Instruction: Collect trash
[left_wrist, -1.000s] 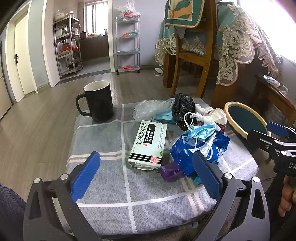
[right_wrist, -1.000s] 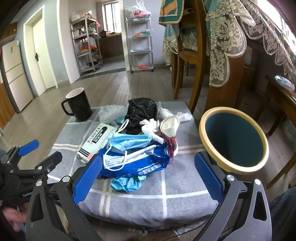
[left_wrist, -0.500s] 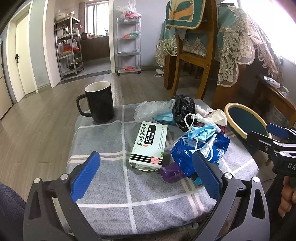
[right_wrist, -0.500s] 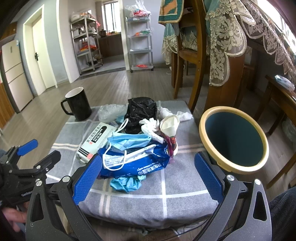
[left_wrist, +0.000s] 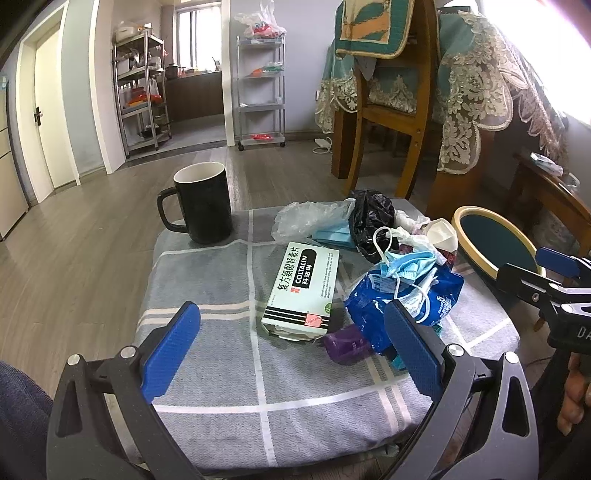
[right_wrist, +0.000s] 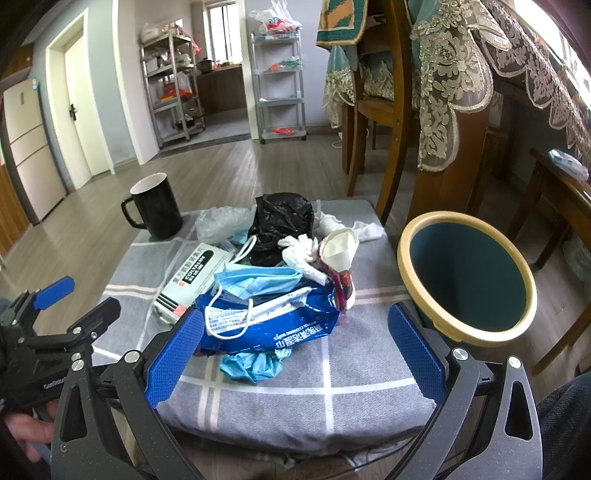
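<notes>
So, nearest the cameras: both grippers hang at the front edge of a grey checked cushion (left_wrist: 221, 369), and neither one touches anything. The left gripper (left_wrist: 291, 350) has its blue pads spread wide, and so does the right gripper (right_wrist: 295, 354); nothing sits between either pair.

Just past the right gripper lies a crumpled teal scrap (right_wrist: 255, 363), and behind that a blue wipes packet (right_wrist: 280, 321) with a blue face mask (right_wrist: 258, 278) draped over it, its ear loops hanging down the front. Left of the packet there's a pale green medicine box (left_wrist: 303, 288) lying flat, with a small purple thing (left_wrist: 345, 343) tucked against its near right corner; can't tell what that is.

Further back the pile goes on: white tissues (right_wrist: 301, 254), a crushed paper cup (right_wrist: 341, 254), a black plastic bag (right_wrist: 280, 225) and a clear plastic bag (right_wrist: 219, 223). A black mug (left_wrist: 203, 201) stands upright at the cushion's far left, apart from the trash.

The bin (right_wrist: 467, 275), teal inside with a pale rim, sits on the floor just beside the cushion's right edge. Behind all that are a wooden chair (left_wrist: 388, 110) and a lace tablecloth (left_wrist: 487, 96).
</notes>
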